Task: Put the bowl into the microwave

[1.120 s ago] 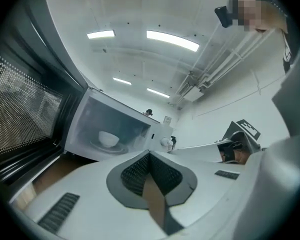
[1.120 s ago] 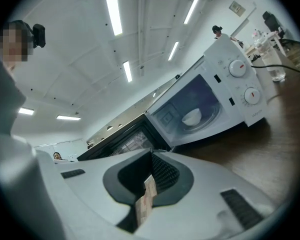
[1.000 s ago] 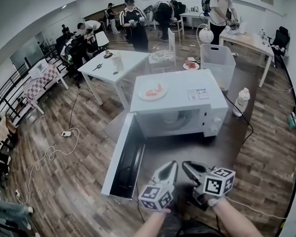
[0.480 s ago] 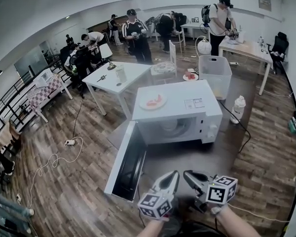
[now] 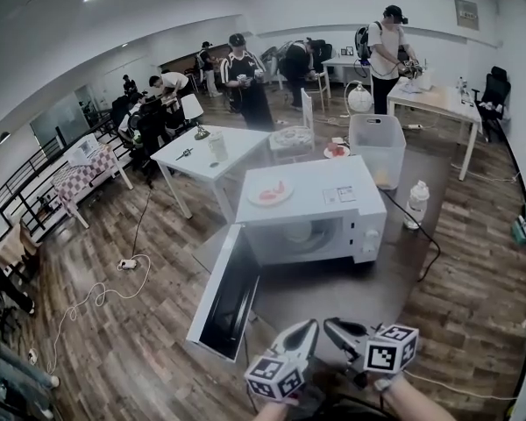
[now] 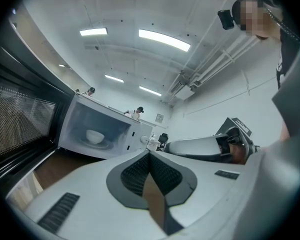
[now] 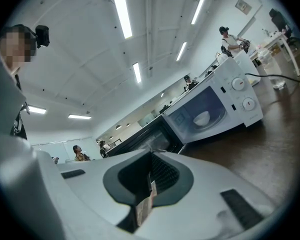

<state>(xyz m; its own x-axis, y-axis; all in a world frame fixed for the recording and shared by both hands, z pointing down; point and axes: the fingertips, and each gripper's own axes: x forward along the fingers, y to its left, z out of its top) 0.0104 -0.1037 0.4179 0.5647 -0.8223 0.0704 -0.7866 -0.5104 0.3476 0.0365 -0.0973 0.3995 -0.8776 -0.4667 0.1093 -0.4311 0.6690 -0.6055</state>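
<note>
Ahead, small white bowl [image 6: 95,135] sat inside boxy white microwave [image 5: 316,178] beyond both jaw pairs, its door [image 5: 223,292] swung open, left gripper [image 6: 149,156] and right gripper [image 7: 151,160] closed tight on nothing.

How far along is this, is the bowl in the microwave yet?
Done: the bowl sits inside the microwave. In hand: nothing; left gripper and right gripper are shut and empty, short of it. Left: perhaps only the door, which stands open.
</note>
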